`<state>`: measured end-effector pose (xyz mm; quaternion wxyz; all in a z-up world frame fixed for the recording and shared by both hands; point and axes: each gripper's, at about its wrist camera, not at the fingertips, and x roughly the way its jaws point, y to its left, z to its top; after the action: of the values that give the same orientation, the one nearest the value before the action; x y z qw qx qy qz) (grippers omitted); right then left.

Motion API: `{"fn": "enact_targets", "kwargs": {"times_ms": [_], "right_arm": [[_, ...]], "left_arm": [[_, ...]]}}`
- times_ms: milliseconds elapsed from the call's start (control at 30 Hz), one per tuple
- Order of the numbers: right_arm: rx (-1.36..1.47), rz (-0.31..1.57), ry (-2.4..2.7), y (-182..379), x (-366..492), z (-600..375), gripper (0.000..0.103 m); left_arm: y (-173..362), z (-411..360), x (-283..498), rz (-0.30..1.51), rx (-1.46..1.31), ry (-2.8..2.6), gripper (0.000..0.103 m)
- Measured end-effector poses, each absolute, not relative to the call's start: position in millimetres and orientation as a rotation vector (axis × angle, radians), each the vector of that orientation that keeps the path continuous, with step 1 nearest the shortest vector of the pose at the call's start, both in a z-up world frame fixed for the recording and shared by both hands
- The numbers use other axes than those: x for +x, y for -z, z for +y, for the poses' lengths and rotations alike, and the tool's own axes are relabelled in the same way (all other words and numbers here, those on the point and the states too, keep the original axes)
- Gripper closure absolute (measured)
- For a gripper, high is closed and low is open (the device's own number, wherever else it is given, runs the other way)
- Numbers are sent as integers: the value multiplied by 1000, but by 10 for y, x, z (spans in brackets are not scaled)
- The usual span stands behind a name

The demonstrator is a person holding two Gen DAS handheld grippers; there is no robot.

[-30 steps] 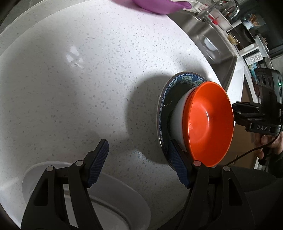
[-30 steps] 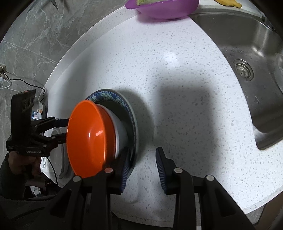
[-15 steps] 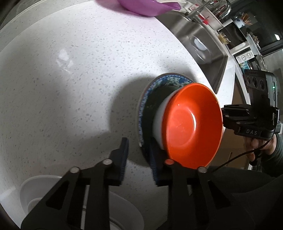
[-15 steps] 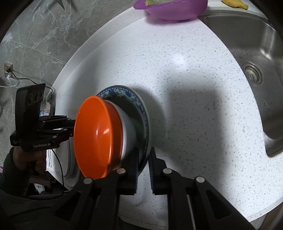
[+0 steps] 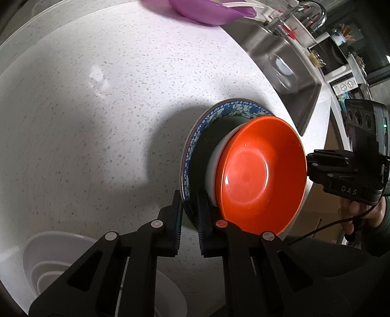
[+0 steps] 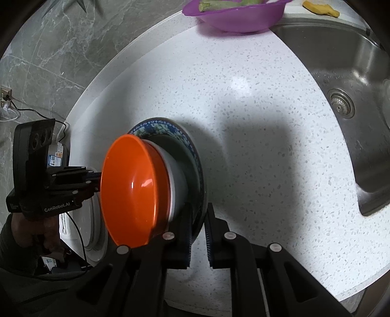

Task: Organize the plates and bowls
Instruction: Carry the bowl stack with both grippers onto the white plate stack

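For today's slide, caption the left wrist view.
Left hand-held gripper clamps the blue-patterned round plate carrying a glossy orange bowl.

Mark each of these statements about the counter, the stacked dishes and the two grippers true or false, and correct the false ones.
1. The orange bowl sits nested in a white bowl on the blue-patterned plate. True.
2. The left gripper has its jaws wide open. False: they have just closed on the plate's rim.
3. The right gripper grips the plate's opposite rim. True.
4. The purple bowl lies inside the sink. False: it stands on the counter beside it.
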<state>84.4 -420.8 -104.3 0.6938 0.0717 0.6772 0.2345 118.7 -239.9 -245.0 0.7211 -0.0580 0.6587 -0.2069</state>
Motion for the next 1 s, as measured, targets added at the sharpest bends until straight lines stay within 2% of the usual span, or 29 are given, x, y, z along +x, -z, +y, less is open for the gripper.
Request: {"fn": "enact_targets", "kwargs": {"times_ms": [700,833,1000], "right_arm": [[180,1546,-518,1078,967,-4219,91],[102,1493,-533,989,993,-4202,85],[97,1516,-579,1059,1124,-4191,84]], "left_arm": [[2470,-2267,1154,1476,-253,387,94],[2415,-2264,1075,1462,-244,365,91],[2421,-2234,976,1474,-291,337,89]]}}
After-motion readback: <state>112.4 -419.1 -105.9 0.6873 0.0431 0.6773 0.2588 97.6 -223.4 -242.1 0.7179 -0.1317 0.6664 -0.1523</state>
